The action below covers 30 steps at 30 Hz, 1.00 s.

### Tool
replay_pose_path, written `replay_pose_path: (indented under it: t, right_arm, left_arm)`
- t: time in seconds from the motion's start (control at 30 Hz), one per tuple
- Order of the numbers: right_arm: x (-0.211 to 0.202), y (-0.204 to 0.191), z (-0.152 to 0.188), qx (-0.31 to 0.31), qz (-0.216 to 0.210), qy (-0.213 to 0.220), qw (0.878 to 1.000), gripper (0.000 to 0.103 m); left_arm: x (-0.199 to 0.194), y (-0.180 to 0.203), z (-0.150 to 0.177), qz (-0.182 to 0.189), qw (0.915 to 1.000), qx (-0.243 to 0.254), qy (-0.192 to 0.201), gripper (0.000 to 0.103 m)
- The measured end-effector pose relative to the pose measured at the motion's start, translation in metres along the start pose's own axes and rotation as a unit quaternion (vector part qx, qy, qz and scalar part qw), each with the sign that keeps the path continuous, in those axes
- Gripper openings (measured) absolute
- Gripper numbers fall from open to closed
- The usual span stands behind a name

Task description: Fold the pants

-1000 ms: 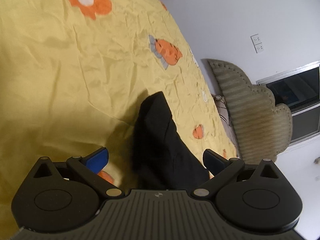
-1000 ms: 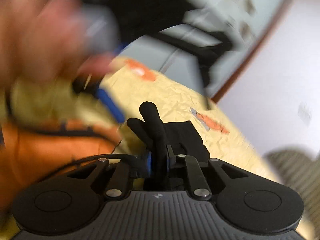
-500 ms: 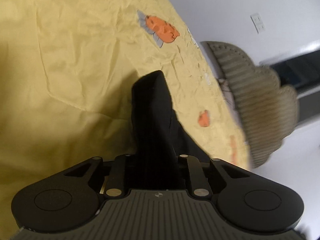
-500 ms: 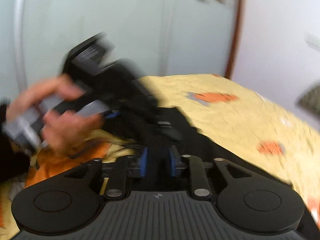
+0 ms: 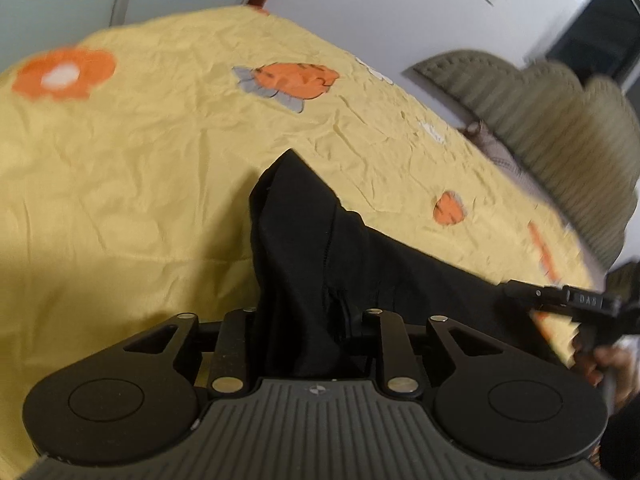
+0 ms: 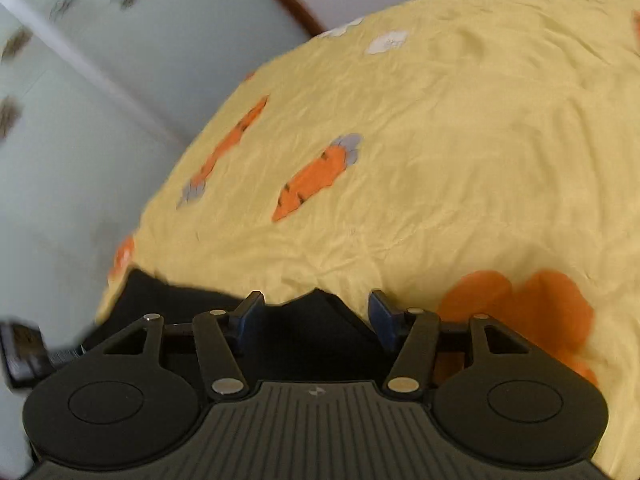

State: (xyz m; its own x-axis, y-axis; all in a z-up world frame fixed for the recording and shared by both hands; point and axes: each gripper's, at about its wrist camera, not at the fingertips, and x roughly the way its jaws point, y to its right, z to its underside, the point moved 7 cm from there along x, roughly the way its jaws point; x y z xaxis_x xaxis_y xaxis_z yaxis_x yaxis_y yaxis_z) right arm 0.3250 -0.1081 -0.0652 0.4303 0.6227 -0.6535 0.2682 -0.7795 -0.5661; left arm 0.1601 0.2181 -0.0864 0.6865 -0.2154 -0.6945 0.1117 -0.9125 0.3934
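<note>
Left wrist view: fingertips of left gripper (image 5: 298, 320) hidden under black pants (image 5: 320, 248), clamped shut on a bunched fold lifted above yellow bedspread (image 5: 140, 152). Right edge blurred; other tool cut off.

Right wrist view: right gripper (image 6: 316, 316) spread open, blue pads (image 6: 382, 316) either side of pants (image 6: 312, 332) edge, not pinching. Cloth mostly hidden behind gripper body, lying on bedspread (image 6: 460, 140).

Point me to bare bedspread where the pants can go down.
Bare: the bedspread between the flower print and the pants. Crowded: near edge, where the left claw grips the pants and the right claw straddles them.
</note>
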Motion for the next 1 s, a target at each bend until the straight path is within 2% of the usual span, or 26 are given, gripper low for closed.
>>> replay_pose_path:
  t: [0.03,0.13,0.37,0.47,0.53,0.6,0.63,0.7,0.77,0.83,0.93,1.0]
  right_arm:
    - [0.004,-0.004,0.0,-0.02,0.015,-0.01,1.0,0.017]
    - [0.001,-0.015,0.014,-0.063,0.042,-0.009,0.997,0.007]
    - [0.0,-0.018,0.005,-0.082,0.094,0.029,0.992,0.003]
    - [0.005,-0.01,0.001,-0.057,0.119,0.056,0.99,0.003]
    - [-0.008,-0.011,0.003,-0.045,0.115,0.075,0.989,0.007]
    - [-0.017,-0.015,0.009,-0.049,0.084,0.062,0.993,0.013]
    - [-0.018,-0.016,0.013,-0.054,0.073,0.047,0.995,0.025]
    - [-0.017,-0.015,0.018,-0.068,0.083,0.029,0.994,0.043]
    - [-0.013,-0.018,0.022,-0.098,0.096,0.025,0.99,0.043]
    - [-0.002,-0.015,0.021,-0.111,0.148,0.031,0.982,0.04]
    - [0.008,-0.021,0.016,-0.136,0.199,0.05,0.969,0.041]
    - [-0.005,-0.033,0.014,-0.144,0.227,0.084,0.96,0.041]
  left_arm:
    - [-0.001,0.003,0.0,-0.008,0.9999,0.014,0.003,0.029]
    - [0.001,0.008,0.0,-0.02,0.9991,0.035,0.012,0.025]
    - [-0.003,0.013,0.001,-0.05,0.9975,0.044,0.024,0.023]
    - [-0.005,0.018,0.003,-0.06,0.9955,0.066,0.031,0.023]
    - [-0.008,0.019,0.003,-0.058,0.9947,0.077,0.036,0.024]
    - [-0.008,0.018,0.003,-0.053,0.9956,0.07,0.031,0.024]
    - [-0.007,0.016,0.002,-0.05,0.9965,0.061,0.028,0.024]
    - [-0.007,0.012,0.002,-0.043,0.9979,0.041,0.027,0.024]
    - [-0.008,0.01,0.003,-0.047,0.9979,0.031,0.032,0.024]
    - [-0.01,0.014,0.006,-0.063,0.9962,0.043,0.04,0.024]
    - [-0.013,0.022,0.007,-0.081,0.9929,0.07,0.053,0.024]
    - [-0.016,0.023,0.007,-0.077,0.9927,0.074,0.055,0.024]
